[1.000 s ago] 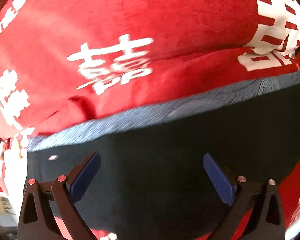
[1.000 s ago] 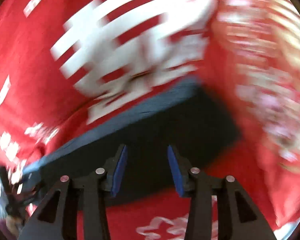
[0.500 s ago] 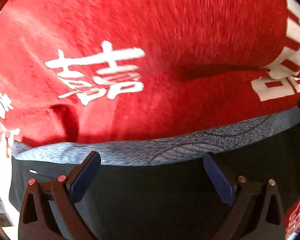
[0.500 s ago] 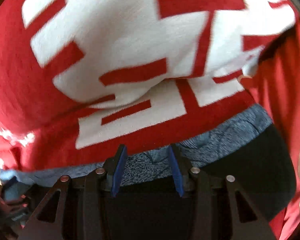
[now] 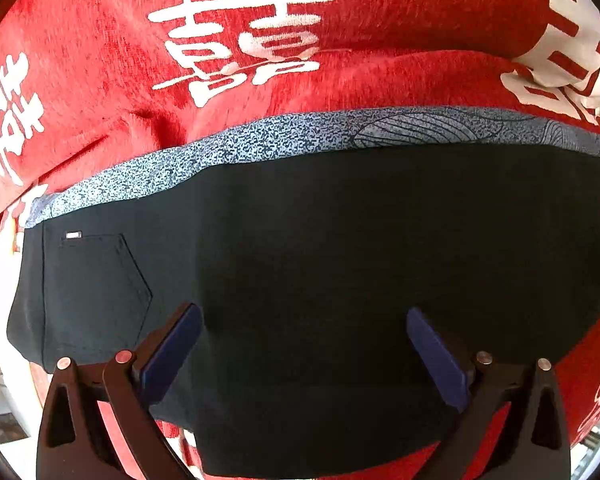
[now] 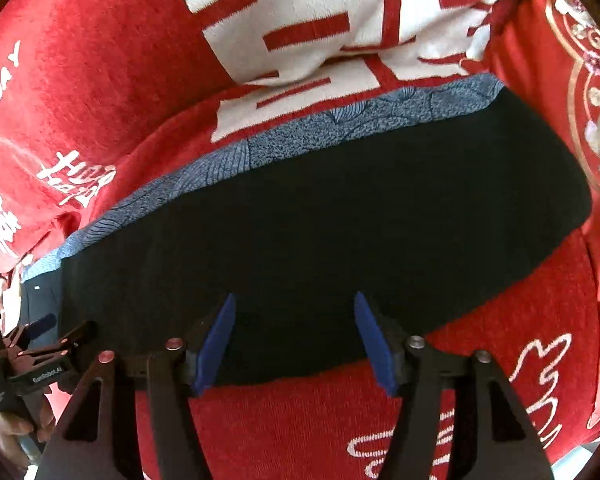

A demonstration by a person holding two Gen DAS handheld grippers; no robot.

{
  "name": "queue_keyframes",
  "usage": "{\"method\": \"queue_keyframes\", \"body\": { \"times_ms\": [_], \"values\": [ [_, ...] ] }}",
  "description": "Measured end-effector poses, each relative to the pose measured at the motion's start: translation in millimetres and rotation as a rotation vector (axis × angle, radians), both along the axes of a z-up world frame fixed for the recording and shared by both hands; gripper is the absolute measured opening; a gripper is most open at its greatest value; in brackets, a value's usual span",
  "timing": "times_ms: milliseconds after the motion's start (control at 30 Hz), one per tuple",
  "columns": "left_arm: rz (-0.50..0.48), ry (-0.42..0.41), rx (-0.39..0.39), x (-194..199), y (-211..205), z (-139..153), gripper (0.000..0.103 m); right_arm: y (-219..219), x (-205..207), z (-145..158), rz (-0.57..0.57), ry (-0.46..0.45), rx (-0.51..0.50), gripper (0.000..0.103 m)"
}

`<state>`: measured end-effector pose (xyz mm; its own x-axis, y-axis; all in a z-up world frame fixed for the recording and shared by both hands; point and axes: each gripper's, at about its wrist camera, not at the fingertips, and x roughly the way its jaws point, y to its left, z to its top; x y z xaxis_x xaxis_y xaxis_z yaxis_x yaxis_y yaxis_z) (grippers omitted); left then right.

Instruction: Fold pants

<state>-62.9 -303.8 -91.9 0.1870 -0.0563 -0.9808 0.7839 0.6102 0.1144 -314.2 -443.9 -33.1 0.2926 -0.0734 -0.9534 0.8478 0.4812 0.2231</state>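
Black pants lie folded flat on a red blanket, with a blue-grey patterned strip along their far edge and a back pocket at the left. They also show in the right wrist view. My left gripper is open and empty, just above the pants' near part. My right gripper is open and empty, over the pants' near edge. The left gripper also shows at the lower left of the right wrist view.
The red blanket with white characters covers the whole surface and is rumpled beyond the pants. A red cushion with gold floral pattern lies at the right. The blanket's edge and a bit of floor show at the lower left.
Both grippers have drawn back from the patterned far edge toward the near side of the pants. The right gripper's jaws have opened wider. The pants now lie flat.
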Motion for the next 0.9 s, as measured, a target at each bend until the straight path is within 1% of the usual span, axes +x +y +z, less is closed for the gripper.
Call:
{"method": "queue_keyframes", "body": {
  "times_ms": [100, 300, 467, 767, 900],
  "values": [
    [-0.012, -0.012, 0.017, -1, -3, 0, 0.103, -5, 1, -1, -0.022, -0.019, 0.024, 0.066],
    [-0.008, -0.013, 0.069, -6, -10, 4, 0.103, -11, -7, 6, -0.064, -0.034, 0.078, 0.067],
    [-0.029, -0.003, 0.077, -17, -17, 12, 0.103, -11, -13, 4, -0.079, -0.041, 0.098, 0.067],
    [-0.024, 0.018, 0.083, -33, -34, 13, 0.103, -20, -34, 7, -0.110, -0.059, 0.127, 0.068],
    [-0.042, 0.014, 0.088, -44, -44, 12, 0.103, -26, -43, 8, -0.121, -0.069, 0.145, 0.069]
  ]
}}
